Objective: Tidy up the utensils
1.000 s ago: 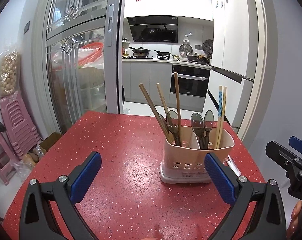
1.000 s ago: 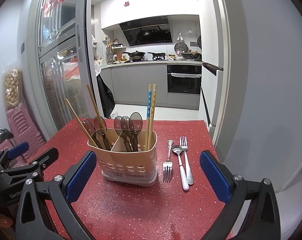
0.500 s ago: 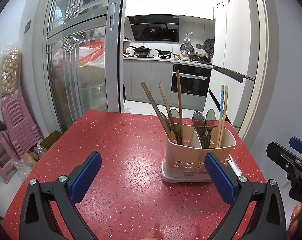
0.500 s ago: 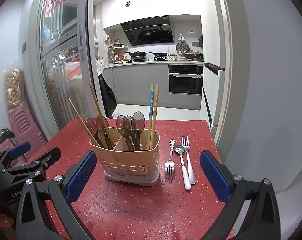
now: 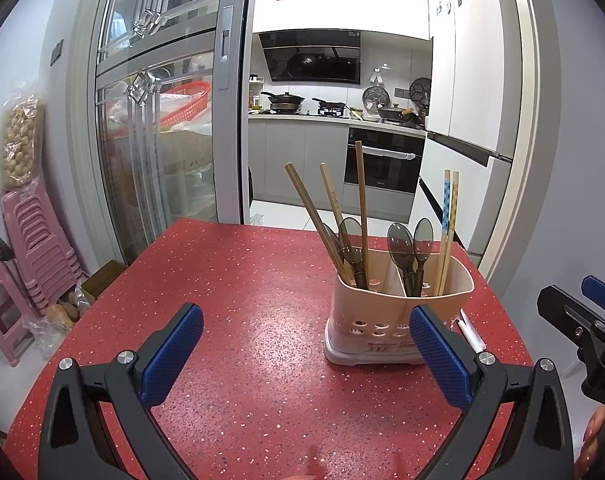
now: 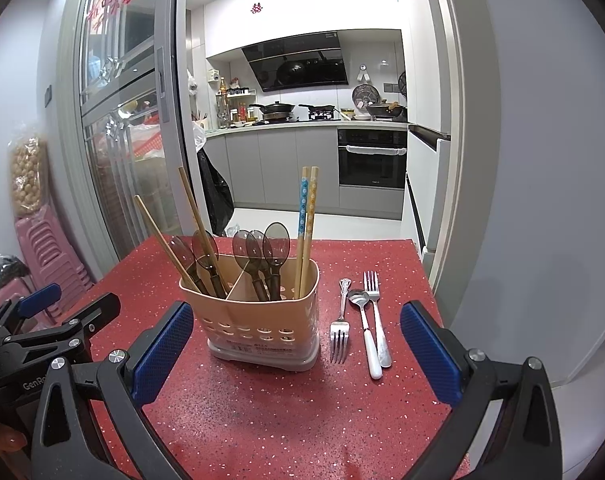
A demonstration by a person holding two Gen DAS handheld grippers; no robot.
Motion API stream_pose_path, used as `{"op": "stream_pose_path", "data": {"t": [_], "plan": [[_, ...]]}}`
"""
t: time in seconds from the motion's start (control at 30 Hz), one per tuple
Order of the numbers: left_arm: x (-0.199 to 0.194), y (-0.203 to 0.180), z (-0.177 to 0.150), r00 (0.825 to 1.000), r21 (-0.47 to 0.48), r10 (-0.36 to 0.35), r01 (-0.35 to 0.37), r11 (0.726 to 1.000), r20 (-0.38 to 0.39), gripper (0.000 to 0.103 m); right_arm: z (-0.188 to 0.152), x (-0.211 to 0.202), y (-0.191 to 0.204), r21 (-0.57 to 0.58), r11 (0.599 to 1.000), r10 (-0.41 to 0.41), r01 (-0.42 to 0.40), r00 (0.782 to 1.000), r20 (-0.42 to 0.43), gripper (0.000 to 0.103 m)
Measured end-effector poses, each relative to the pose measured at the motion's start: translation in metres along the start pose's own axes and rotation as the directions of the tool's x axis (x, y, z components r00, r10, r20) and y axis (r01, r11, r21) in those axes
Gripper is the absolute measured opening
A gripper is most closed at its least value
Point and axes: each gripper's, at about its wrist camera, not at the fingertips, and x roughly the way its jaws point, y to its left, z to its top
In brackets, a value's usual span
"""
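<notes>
We list, left to right, with the utensil caddy [image 6: 262, 320] as landmark. Left claw [image 5: 302, 356]: jaws wide apart, empty, held above the red surface [image 5: 230, 280], left of and nearer than the caddy. Caddy: beige, two compartments, upright on the surface. Its left compartment holds wooden chopsticks [image 6: 194, 220] and dark spoons [image 6: 202, 252]; its right holds more dark spoons [image 6: 262, 248] and patterned chopsticks [image 6: 306, 216]. Just right of the caddy, flat on the surface, we note a fork [image 6: 340, 328], a white-handled spoon [image 6: 364, 328] and a second fork [image 6: 376, 316]. Right claw [image 6: 296, 356]: jaws spread, empty, nearer than the caddy.
</notes>
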Motion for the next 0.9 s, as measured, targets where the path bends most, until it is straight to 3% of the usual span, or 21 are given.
{"op": "stream_pose_path", "data": {"t": [0.9], "plan": [[0.0002, -0.0009, 0.0049, 1.000, 0.002, 0.002, -0.002, 1.000, -0.014, 0.103, -0.0009, -0.0005, -0.0006, 0.000, 1.000, 0.005, -0.005, 1.000, -0.005, 0.103]]}}
